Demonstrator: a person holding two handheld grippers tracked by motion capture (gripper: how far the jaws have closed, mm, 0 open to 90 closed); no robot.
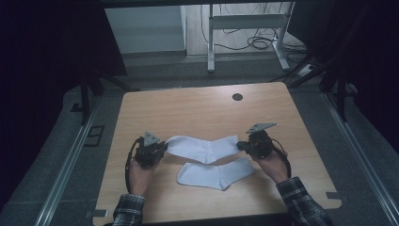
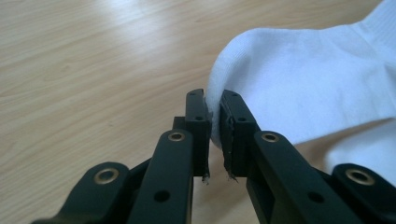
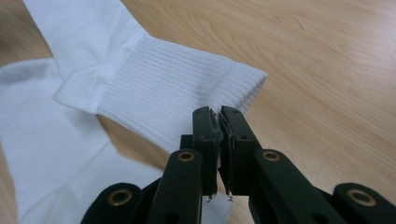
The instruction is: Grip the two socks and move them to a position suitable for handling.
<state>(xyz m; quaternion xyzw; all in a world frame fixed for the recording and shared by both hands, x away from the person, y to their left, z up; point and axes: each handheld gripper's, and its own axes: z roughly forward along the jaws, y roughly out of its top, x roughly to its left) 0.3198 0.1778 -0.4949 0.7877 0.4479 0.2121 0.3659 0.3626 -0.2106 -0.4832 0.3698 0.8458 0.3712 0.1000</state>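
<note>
We find two white socks on the wooden tabletop (image 1: pixel 197 108). The upper sock (image 1: pixel 202 147) stretches between the two tools; the lower sock (image 1: pixel 215 174) lies flat just in front of it, nearer the person, and in the high view the two look to meet at the right.

The left tool (image 1: pixel 162 147) is clamped on the rounded toe end of the upper sock (image 2: pixel 299 88): in the left gripper view we see its jaws drawn narrow with a fold of white cloth pinched between the pads. The right tool (image 1: pixel 241 145) is clamped on the ribbed cuff end of the same sock (image 3: pixel 159 100): in the right gripper view its jaws stand nearly together on the cuff's edge.

In the right gripper view the lower sock (image 3: pixel 51 140) lies beneath and to the left of the held cuff. Each tool is held in a hand, with plaid sleeves entering from the near edge. A dark round hole (image 1: pixel 237 97) sits near the tabletop's far edge.
</note>
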